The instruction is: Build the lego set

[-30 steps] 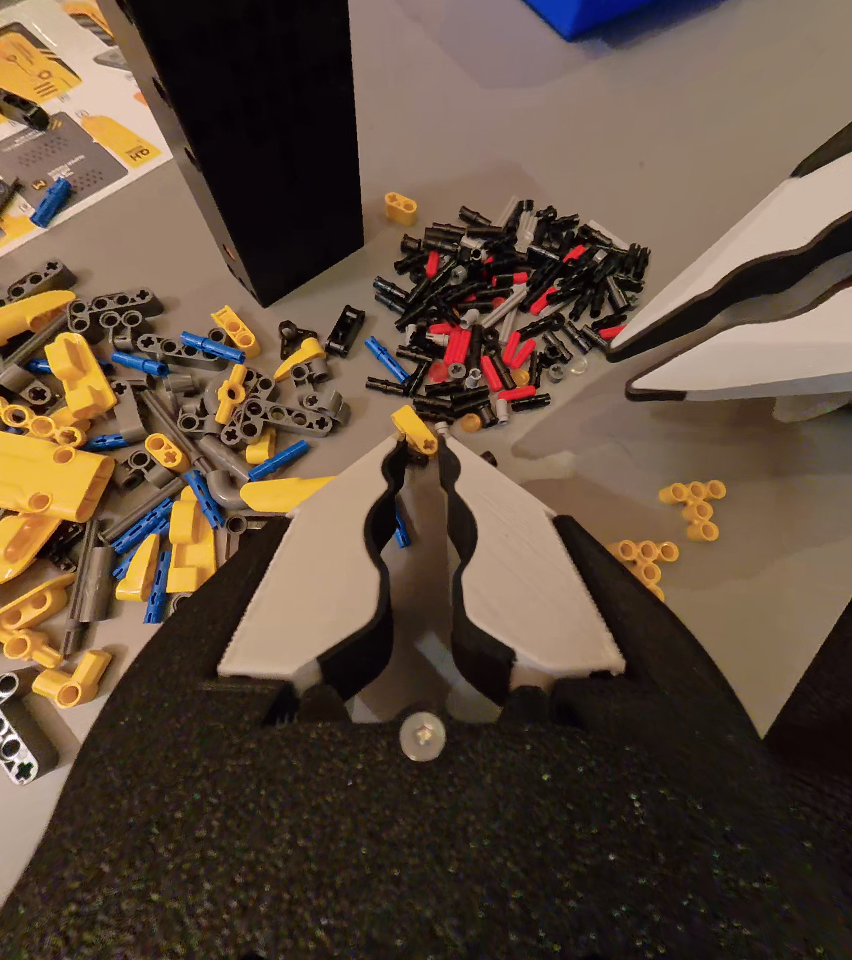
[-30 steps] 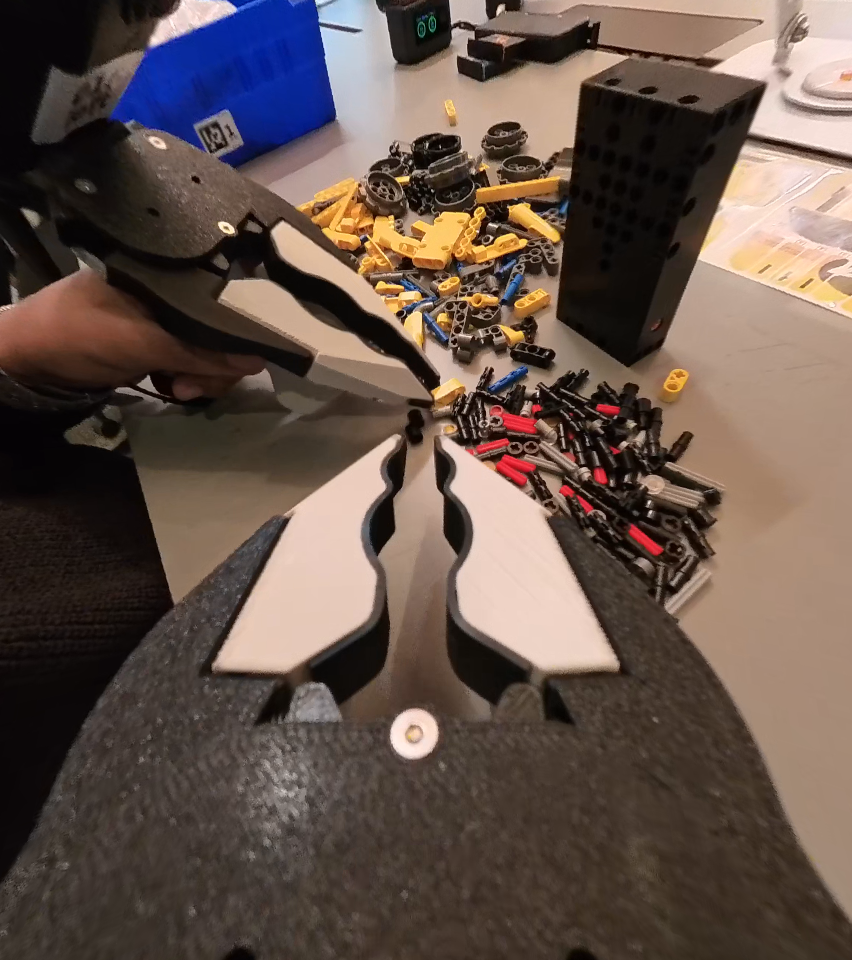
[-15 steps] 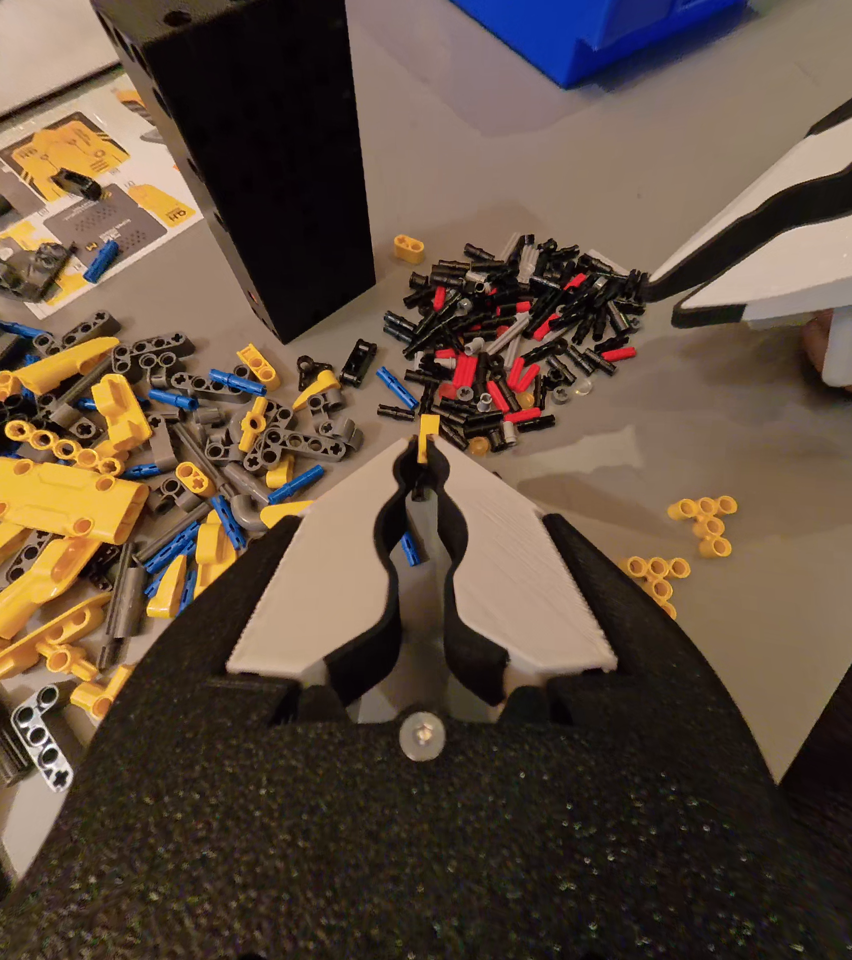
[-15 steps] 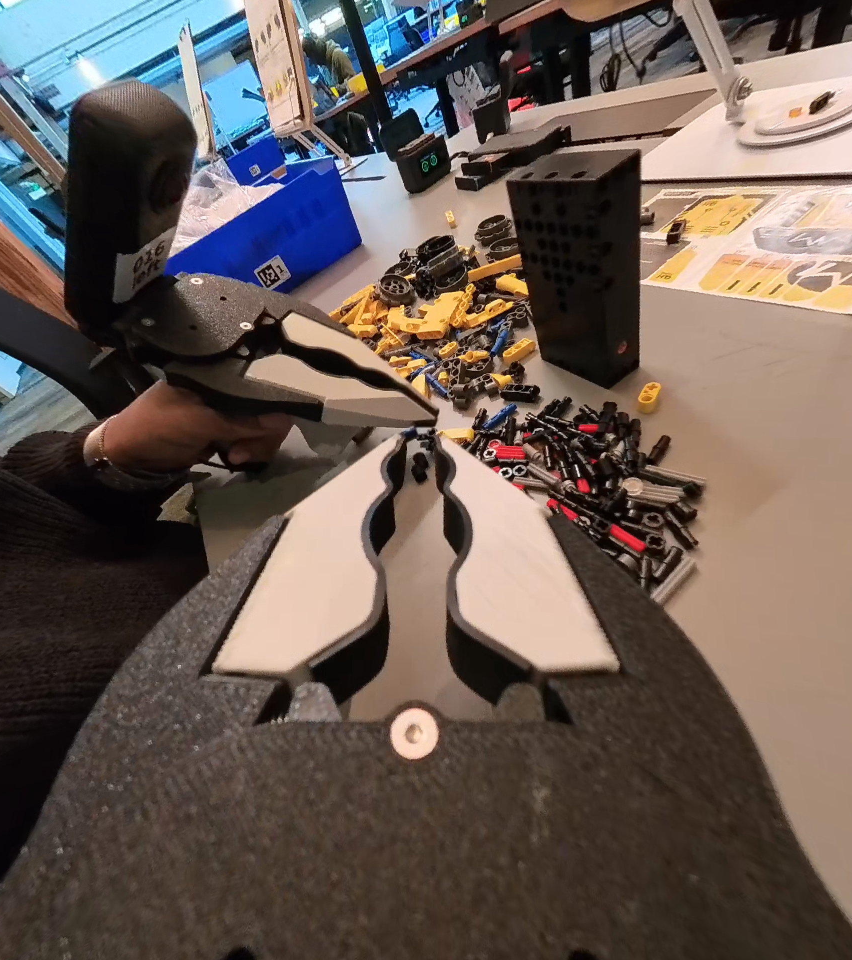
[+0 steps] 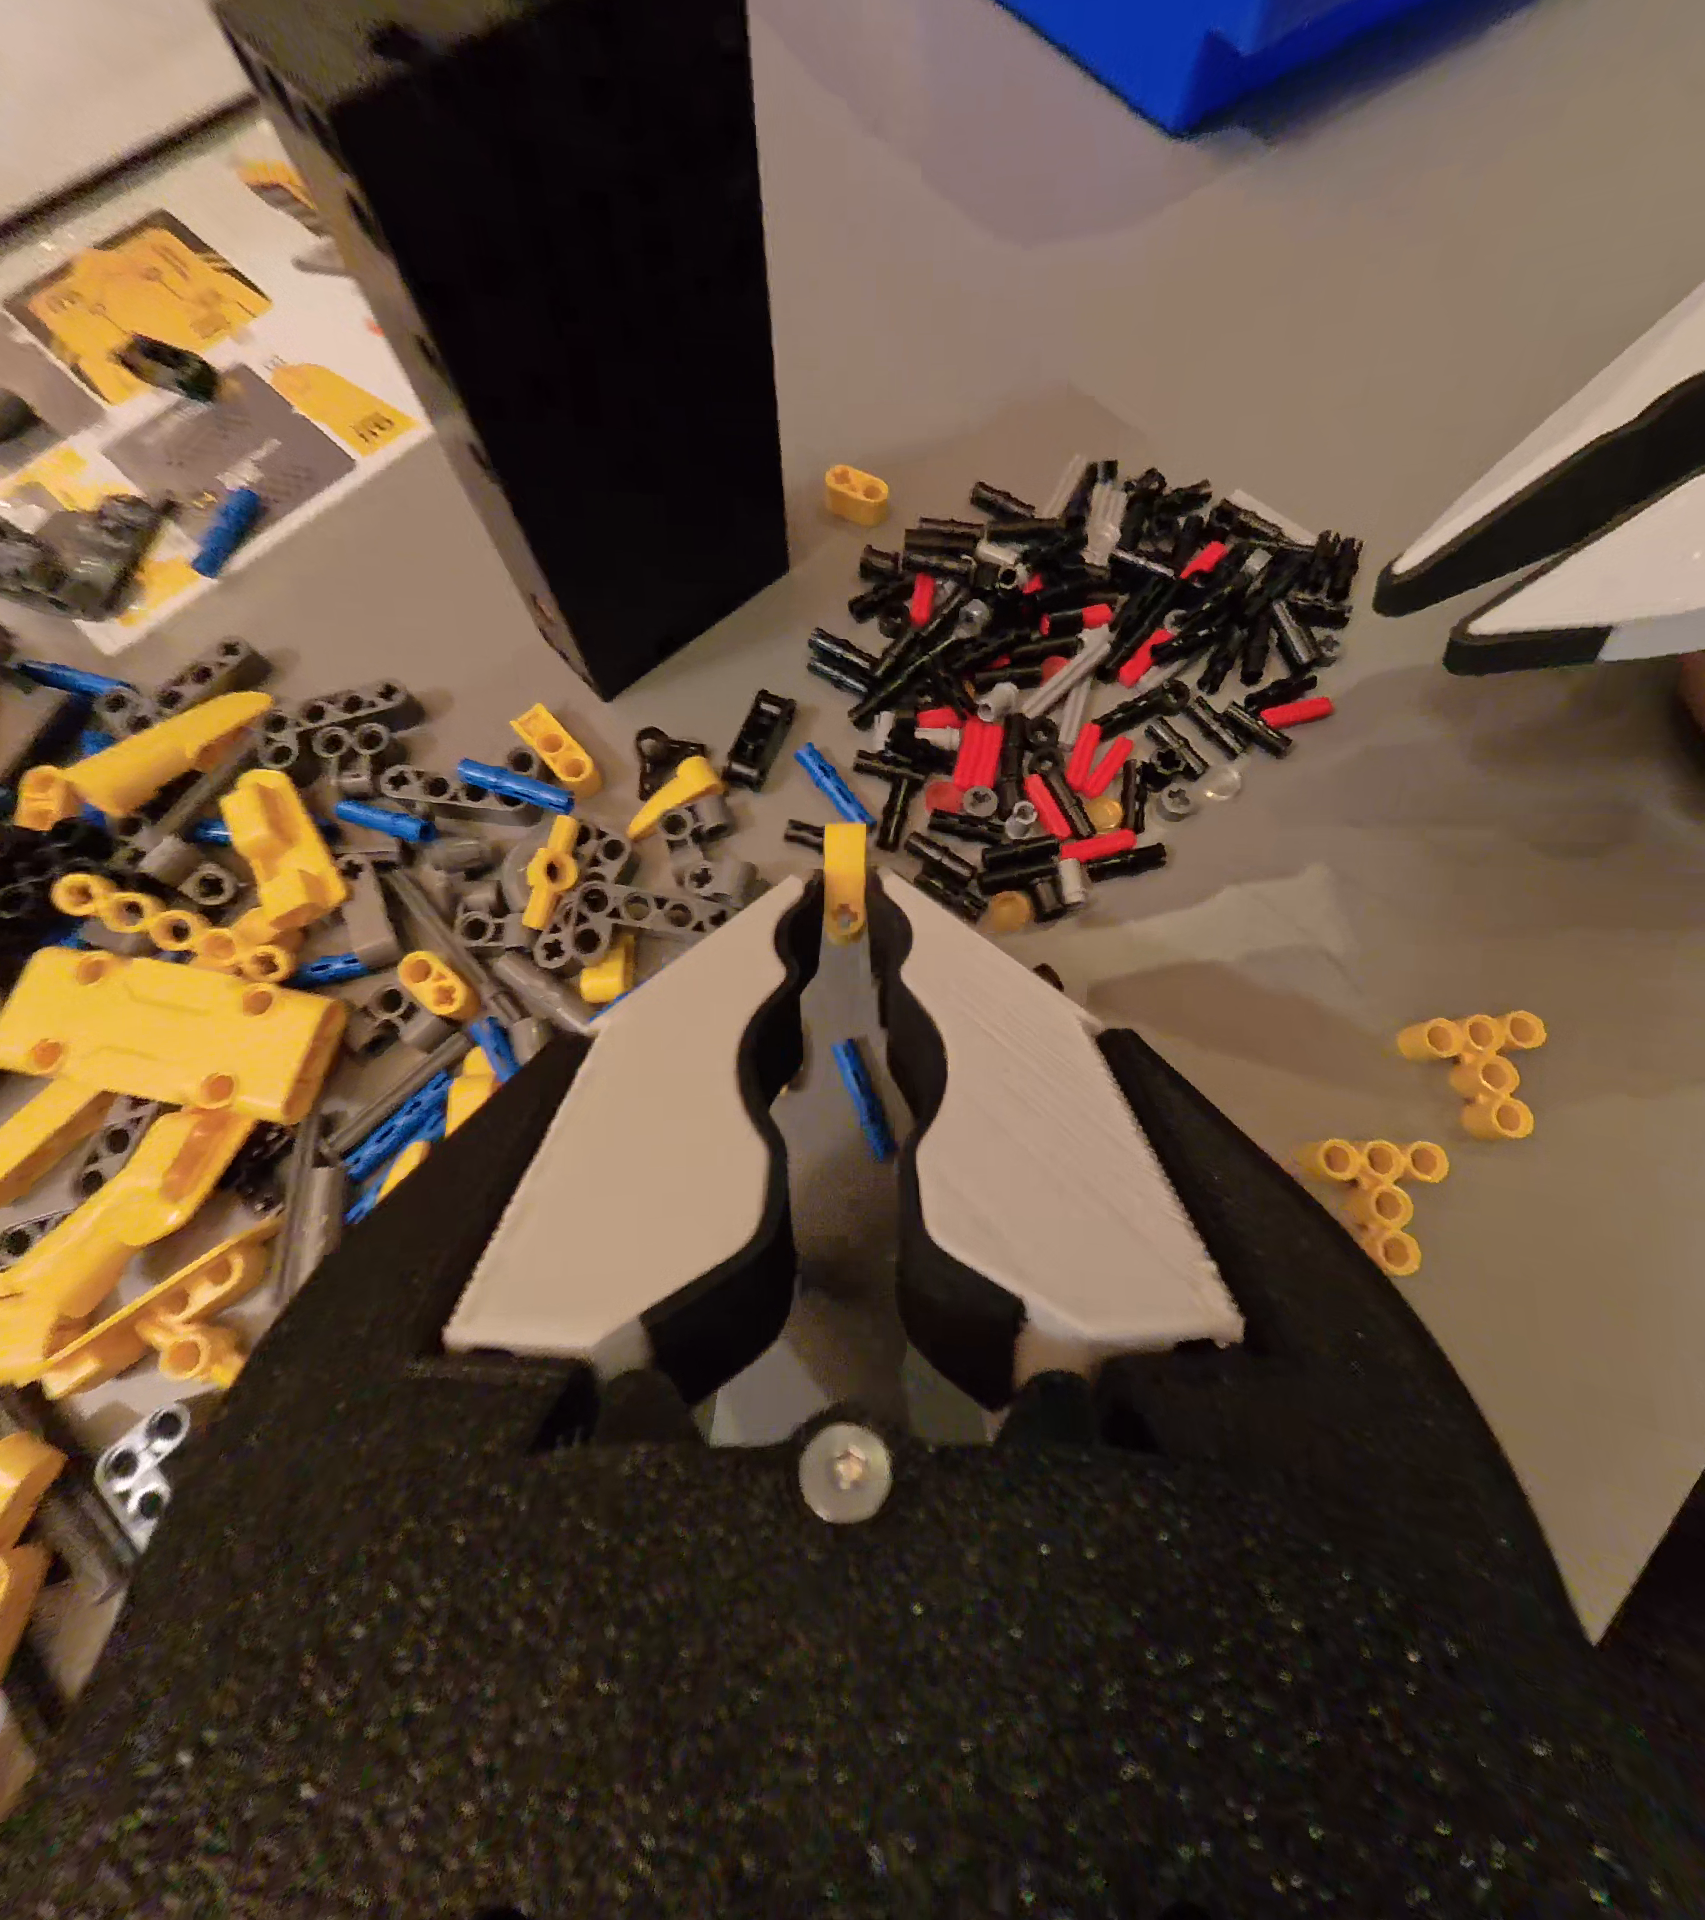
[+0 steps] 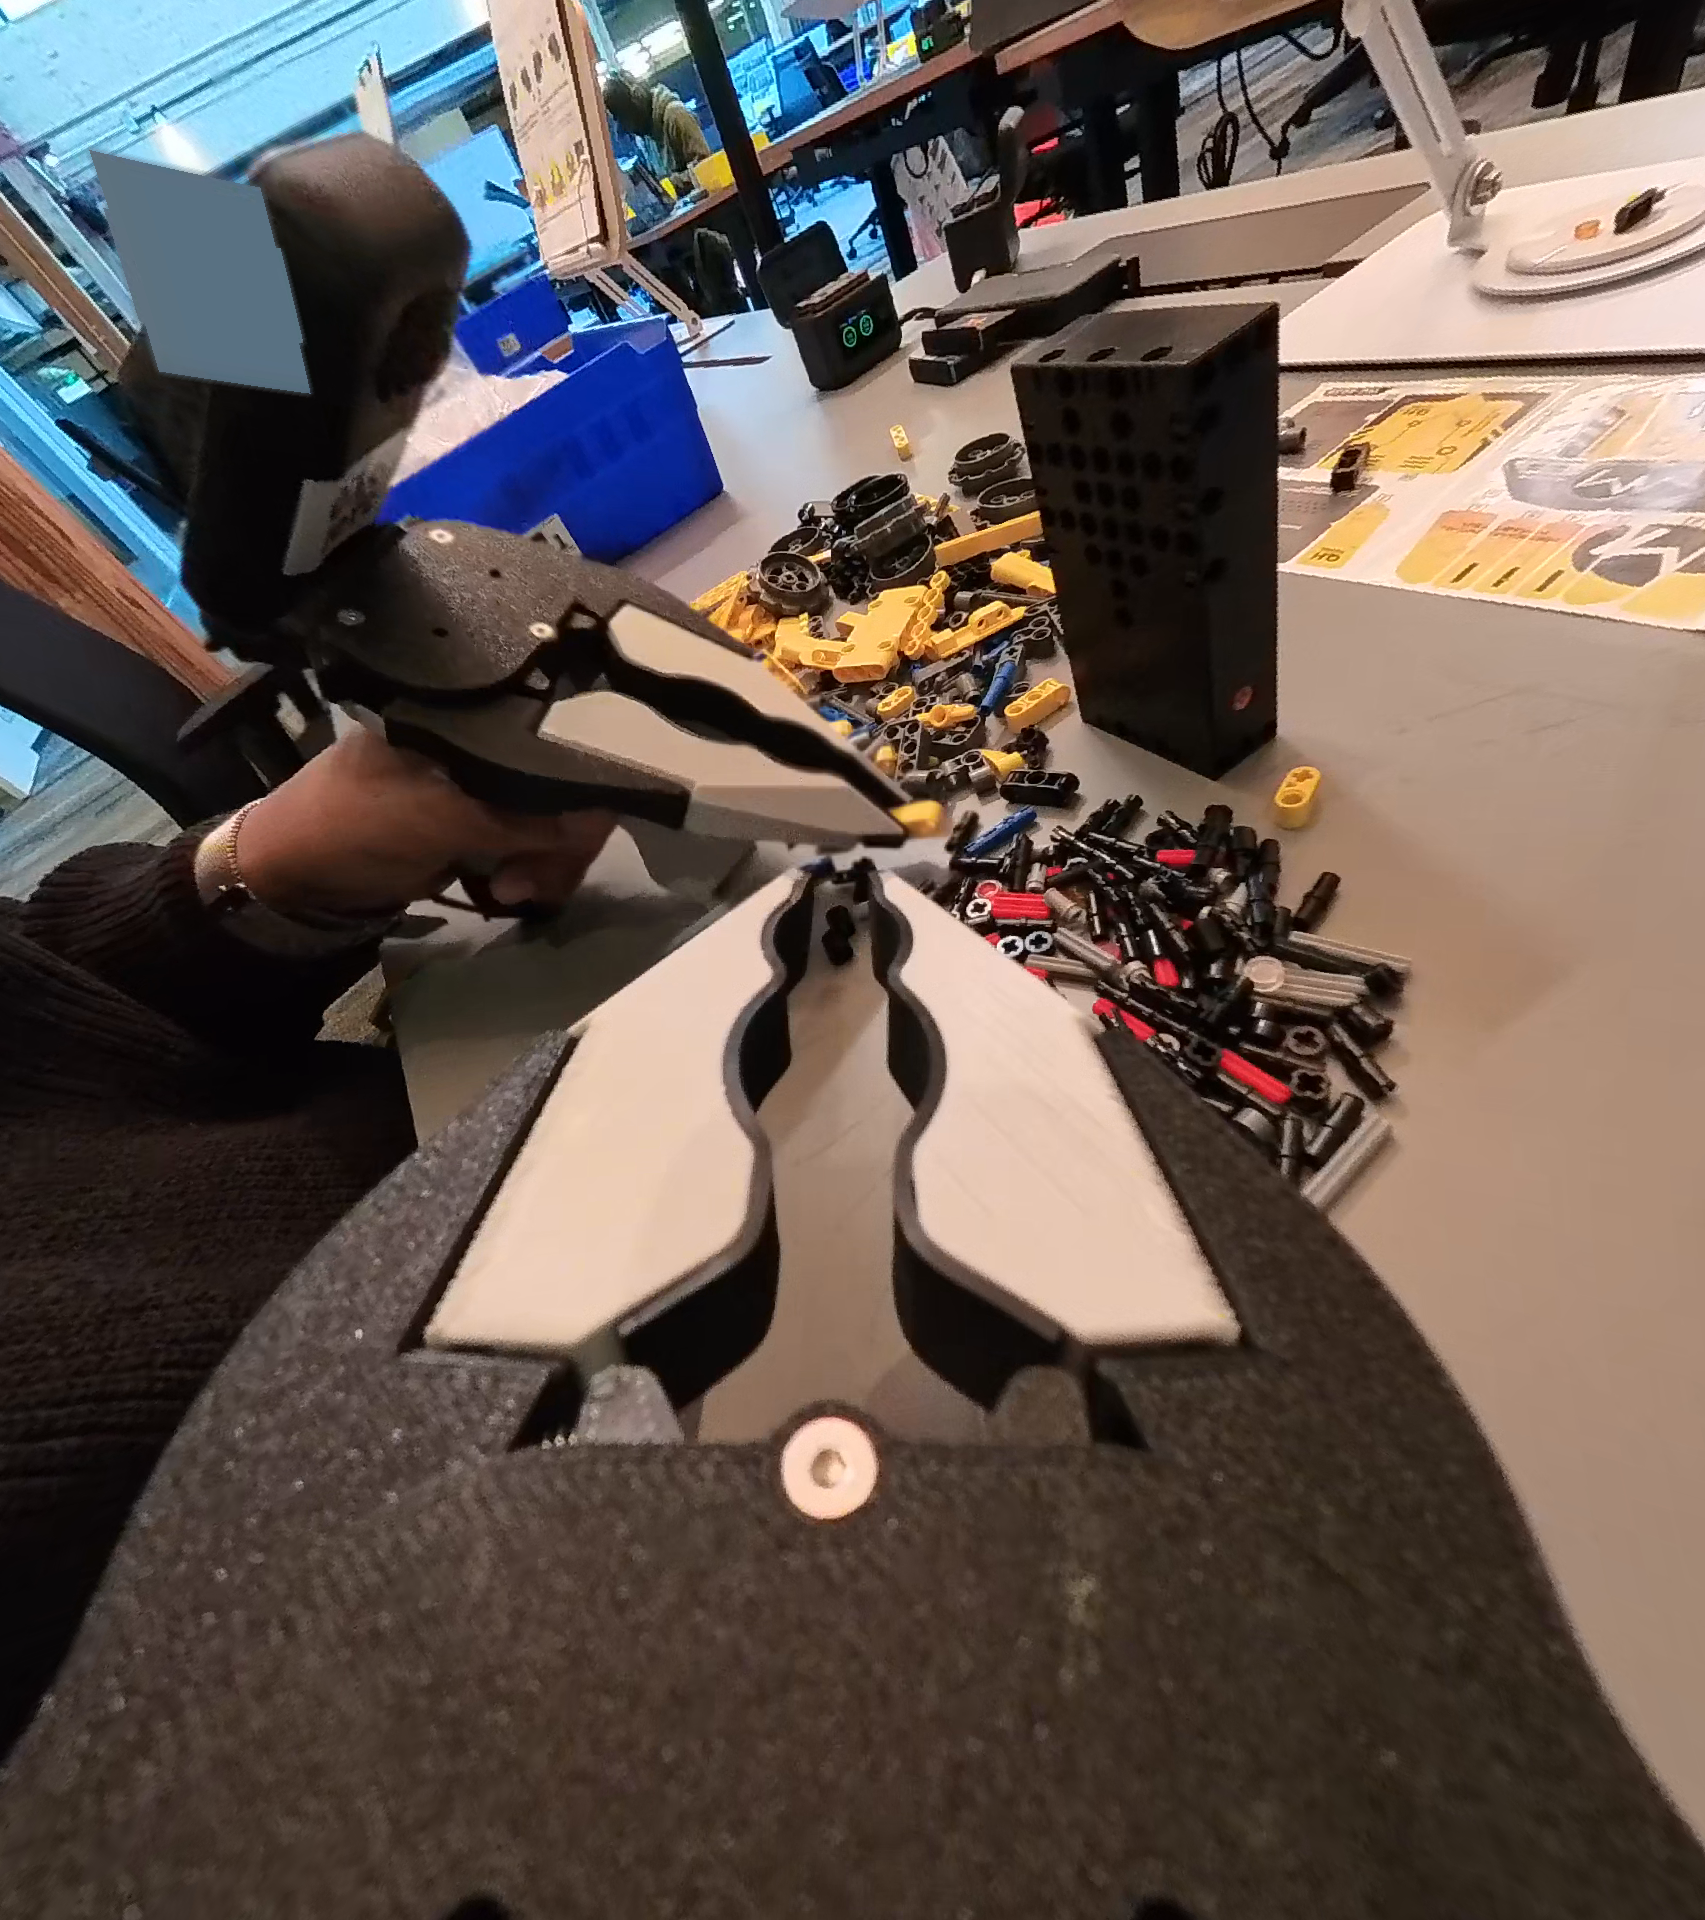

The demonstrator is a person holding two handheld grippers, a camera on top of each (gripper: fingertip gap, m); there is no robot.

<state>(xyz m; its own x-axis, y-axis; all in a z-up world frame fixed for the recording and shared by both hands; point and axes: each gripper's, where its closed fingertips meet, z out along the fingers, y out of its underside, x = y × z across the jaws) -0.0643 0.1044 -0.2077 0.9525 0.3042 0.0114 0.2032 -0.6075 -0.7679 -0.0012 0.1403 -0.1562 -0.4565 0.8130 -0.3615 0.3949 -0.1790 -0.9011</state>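
Left gripper (image 5: 843, 896) pinches small yellow connector (image 5: 844, 881) above the grey table (image 5: 1450, 312); right gripper (image 6: 835, 899) pinches short black pin (image 6: 837, 928) just beside it; judgement: align pin squarely to connector hole, keep both grips firm

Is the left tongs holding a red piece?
No, the left tongs are shut on a small yellow piece, and the red pins lie in the pile of black and red pins on the table.
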